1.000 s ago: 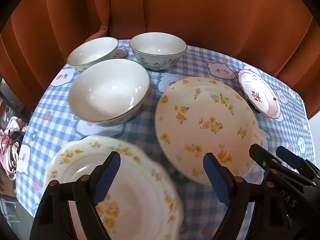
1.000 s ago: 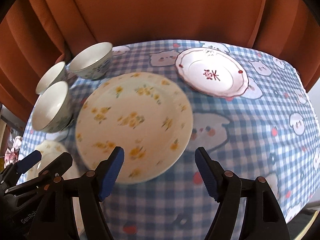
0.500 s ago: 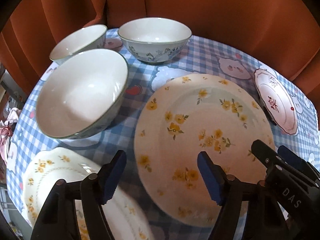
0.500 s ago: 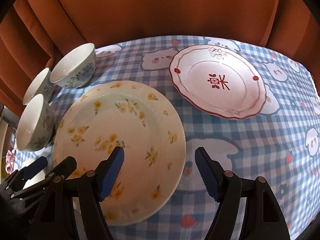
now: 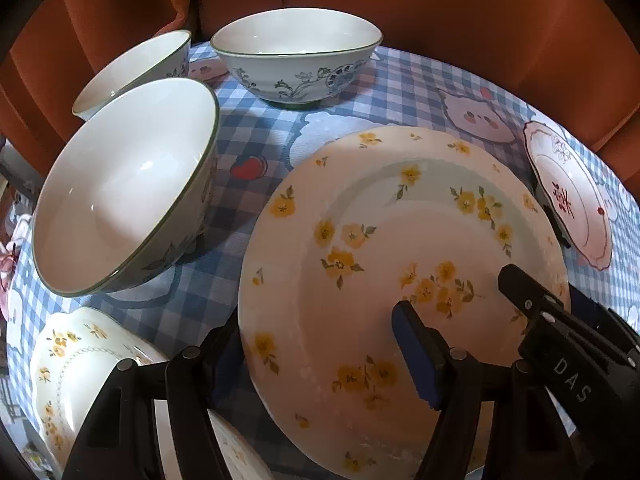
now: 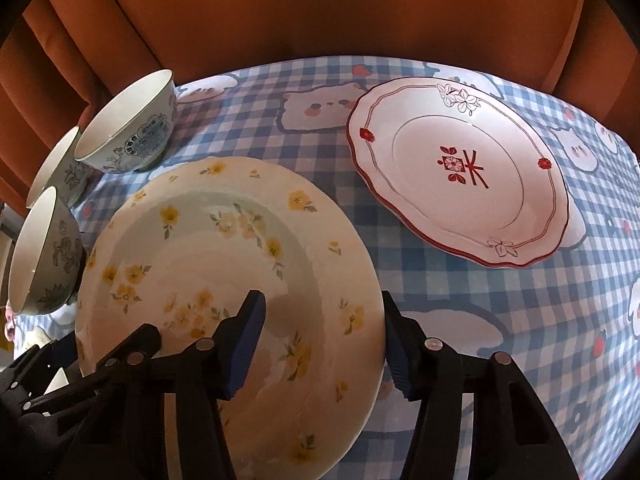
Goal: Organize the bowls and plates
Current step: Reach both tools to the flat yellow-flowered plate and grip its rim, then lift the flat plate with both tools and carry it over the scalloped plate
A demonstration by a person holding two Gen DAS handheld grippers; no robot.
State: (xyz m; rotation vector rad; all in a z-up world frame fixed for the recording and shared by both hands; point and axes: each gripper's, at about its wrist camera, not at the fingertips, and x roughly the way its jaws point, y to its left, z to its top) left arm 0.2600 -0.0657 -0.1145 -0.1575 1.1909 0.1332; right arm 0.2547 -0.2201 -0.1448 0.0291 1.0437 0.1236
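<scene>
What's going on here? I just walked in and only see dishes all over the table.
A person with a handheld gripper in each hand is sorting dishes. Both grippers straddle opposite rims of the large yellow-flowered plate: the left gripper on its left edge, the right gripper on its right. Their jaws have just been closing; whether the pads press yet is unclear. The plate seems to rest on the checked tablecloth. Three bowls, a red-trimmed plate and a smaller flowered dish sit untouched.

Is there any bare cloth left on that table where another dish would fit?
Yes: the checked tablecloth is bare in front of the red-trimmed plate and right of the big yellow-flowered plate. The left side is crowded: three bowls and a smaller flowered plate sit close together.
</scene>
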